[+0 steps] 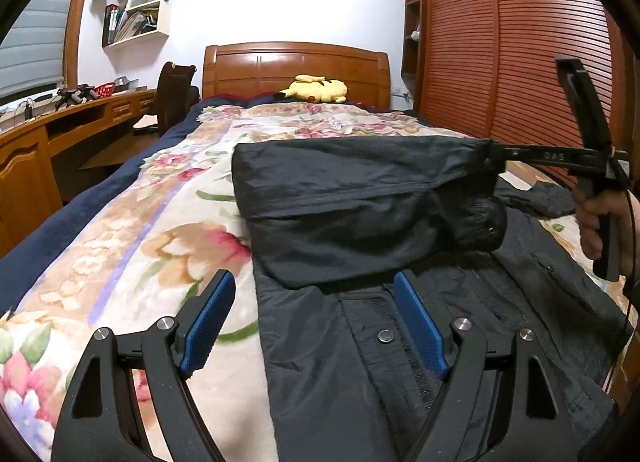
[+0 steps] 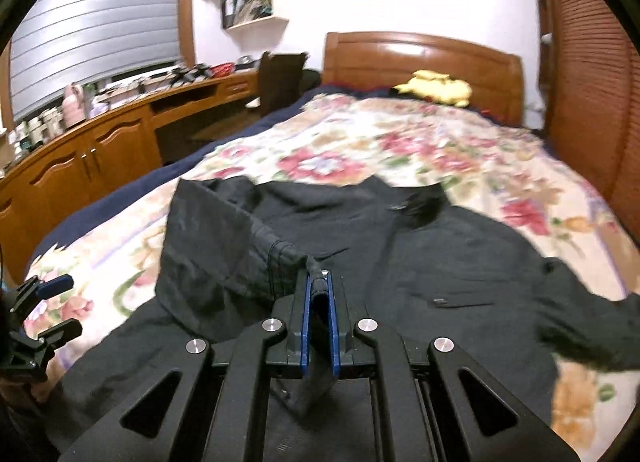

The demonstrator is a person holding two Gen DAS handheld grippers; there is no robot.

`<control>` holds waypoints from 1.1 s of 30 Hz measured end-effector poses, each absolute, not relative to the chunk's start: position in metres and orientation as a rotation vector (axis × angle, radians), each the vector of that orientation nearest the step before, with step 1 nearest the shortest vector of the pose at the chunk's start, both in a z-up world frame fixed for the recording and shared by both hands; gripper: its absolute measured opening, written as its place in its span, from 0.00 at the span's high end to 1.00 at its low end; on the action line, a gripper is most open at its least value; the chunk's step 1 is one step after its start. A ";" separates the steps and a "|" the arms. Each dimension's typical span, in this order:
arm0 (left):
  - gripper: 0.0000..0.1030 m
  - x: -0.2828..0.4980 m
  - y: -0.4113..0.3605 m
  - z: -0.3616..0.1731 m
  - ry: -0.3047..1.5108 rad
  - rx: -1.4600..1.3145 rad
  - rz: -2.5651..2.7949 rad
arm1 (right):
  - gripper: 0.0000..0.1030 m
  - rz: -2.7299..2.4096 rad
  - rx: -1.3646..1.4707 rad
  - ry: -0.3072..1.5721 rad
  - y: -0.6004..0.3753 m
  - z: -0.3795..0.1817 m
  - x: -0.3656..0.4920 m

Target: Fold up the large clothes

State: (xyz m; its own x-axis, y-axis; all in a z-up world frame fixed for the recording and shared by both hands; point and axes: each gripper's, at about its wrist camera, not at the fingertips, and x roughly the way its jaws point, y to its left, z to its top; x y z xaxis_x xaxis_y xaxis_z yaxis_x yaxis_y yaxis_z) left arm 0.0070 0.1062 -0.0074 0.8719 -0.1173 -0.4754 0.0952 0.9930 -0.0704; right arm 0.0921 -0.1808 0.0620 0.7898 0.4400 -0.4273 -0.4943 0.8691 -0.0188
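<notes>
A dark jacket (image 1: 400, 362) lies spread on a floral blanket (image 1: 160, 222) on the bed. My left gripper (image 1: 316, 322) hovers open over the jacket's near left edge, with one blue pad over the blanket and the other over the front placket. Nothing is between its pads. One sleeve (image 1: 360, 190) is folded across the jacket's body, and its cuff is lifted off the cloth. My right gripper (image 2: 320, 290) is shut on that cuff (image 2: 316, 282). In the left wrist view the right gripper (image 1: 490, 154) reaches in from the right, held by a hand (image 1: 596, 218). The left gripper (image 2: 70, 304) shows at the far left of the right wrist view.
A yellow plush toy (image 1: 316, 90) lies by the wooden headboard (image 1: 296, 62). A slatted wardrobe (image 1: 500, 62) stands close along the bed's right side. A wooden desk (image 1: 80, 114) and a chair (image 1: 172, 90) stand on the left, with wall shelves (image 1: 140, 2) above.
</notes>
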 end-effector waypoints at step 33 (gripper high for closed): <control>0.18 -0.011 0.070 0.029 0.433 -0.014 -0.188 | 0.81 0.160 -0.148 0.531 -0.215 0.057 0.048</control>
